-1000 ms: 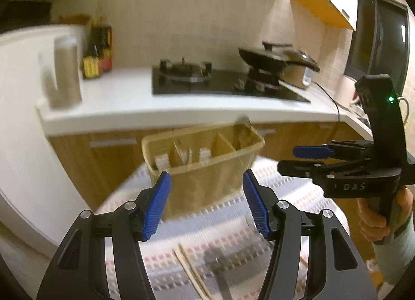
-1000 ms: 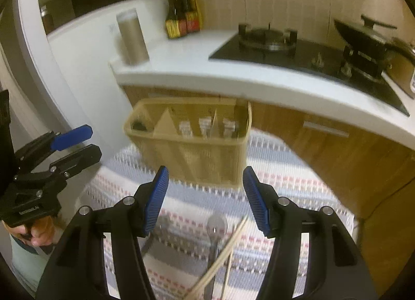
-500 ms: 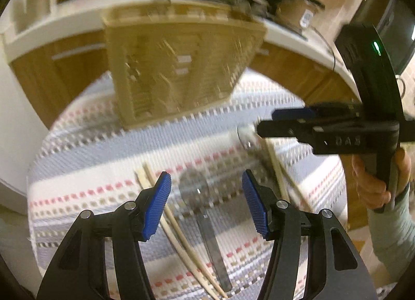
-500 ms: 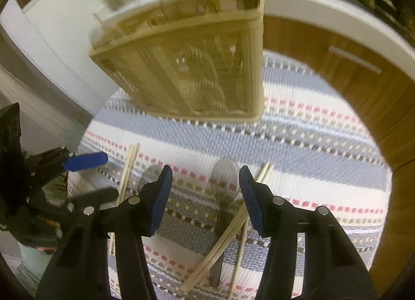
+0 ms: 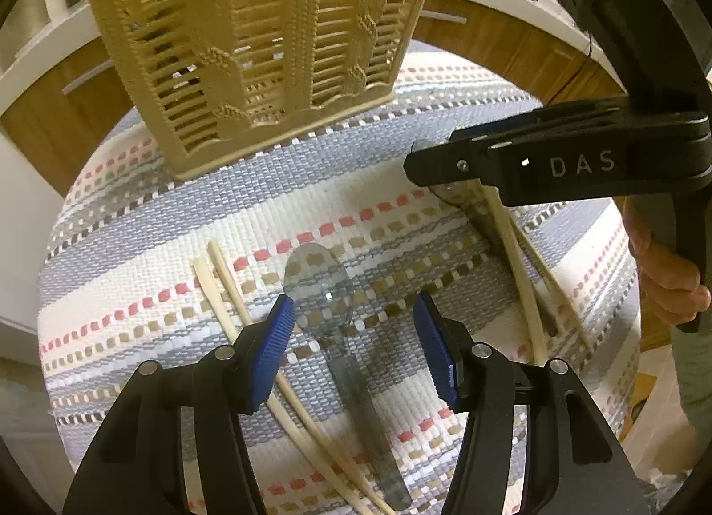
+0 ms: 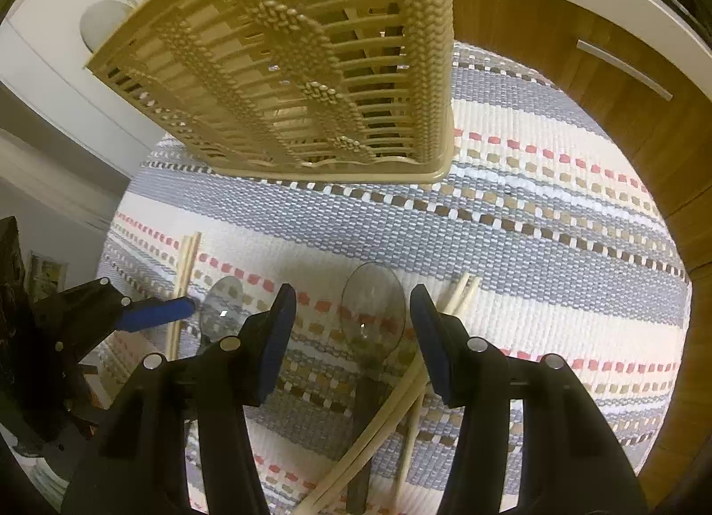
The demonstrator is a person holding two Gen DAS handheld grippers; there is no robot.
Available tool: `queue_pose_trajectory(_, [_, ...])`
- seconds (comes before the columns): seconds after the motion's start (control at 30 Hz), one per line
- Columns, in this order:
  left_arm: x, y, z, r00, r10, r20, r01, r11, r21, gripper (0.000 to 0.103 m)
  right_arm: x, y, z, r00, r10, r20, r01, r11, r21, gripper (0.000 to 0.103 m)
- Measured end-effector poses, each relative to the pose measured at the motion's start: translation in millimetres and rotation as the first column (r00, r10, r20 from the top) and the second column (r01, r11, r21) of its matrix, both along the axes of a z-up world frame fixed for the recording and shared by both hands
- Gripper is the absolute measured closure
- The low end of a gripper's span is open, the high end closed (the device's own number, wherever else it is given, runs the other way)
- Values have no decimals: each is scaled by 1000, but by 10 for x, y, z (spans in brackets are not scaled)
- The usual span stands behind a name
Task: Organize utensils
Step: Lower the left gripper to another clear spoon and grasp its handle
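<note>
Hovering over a striped woven mat [image 5: 147, 248], the left gripper [image 5: 353, 346] has its blue pads spread to either side of a clear spoon [image 5: 322, 288], pinching nothing, with a pair of chopsticks [image 5: 222, 283] just beside it. The right gripper [image 6: 351, 332] (its jaws have just been closing a little) is likewise parted around a second clear spoon [image 6: 374, 310], whose handle is crossed by more chopsticks [image 6: 458, 292]. A beige slotted basket [image 6: 311, 83] stands on the mat beyond both spoons.
</note>
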State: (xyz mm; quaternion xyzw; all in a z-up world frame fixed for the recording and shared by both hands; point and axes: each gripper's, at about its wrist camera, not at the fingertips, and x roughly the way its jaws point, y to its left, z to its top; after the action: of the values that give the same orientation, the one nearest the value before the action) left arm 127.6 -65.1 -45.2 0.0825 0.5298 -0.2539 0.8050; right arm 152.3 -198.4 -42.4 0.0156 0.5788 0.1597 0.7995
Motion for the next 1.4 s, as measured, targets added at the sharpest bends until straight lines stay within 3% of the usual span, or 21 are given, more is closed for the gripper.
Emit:
queue_pose_trajectory(0.47, [-69,-401,-283,1000,-24,12,22,991,135,52,-6,243,-194,998,40,-43,-44,995,-88,53])
queue_pose_trajectory(0.57, [-57,-441,-290,1000,-16,5,15,990,143,56,-21,287,-209,997,56,-50,-62,991,-116,53])
queue_pose_trajectory(0.77, [-37,-500,-300,1000,-16,11,14,984,176,62,-52,535,-271,995,78,-55,-88,970,-225,66])
queue_pose_trajectory(0.97, [30,-471,-283,1000,-6,5,5,986,166,75,-38,617,-292,994,89,-59,-101,965,-241,73])
queue_pose_trajectory(1.17, [67,-359,-248,1000,17,1,-17,993,116,77,-98,558,-261,992,115,-46,-123,971,-206,74])
queue_pose_trajectory(1.33, [63,-151,-218,999,37,-6,-37,998,42,80,-225,494,-135,991,130,-18,-131,974,-183,74])
queue_pose_trajectory(1.4, [42,-86,-165,999,40,11,-40,999,13,87,-271,469,-52,991,134,2,-132,977,-165,74])
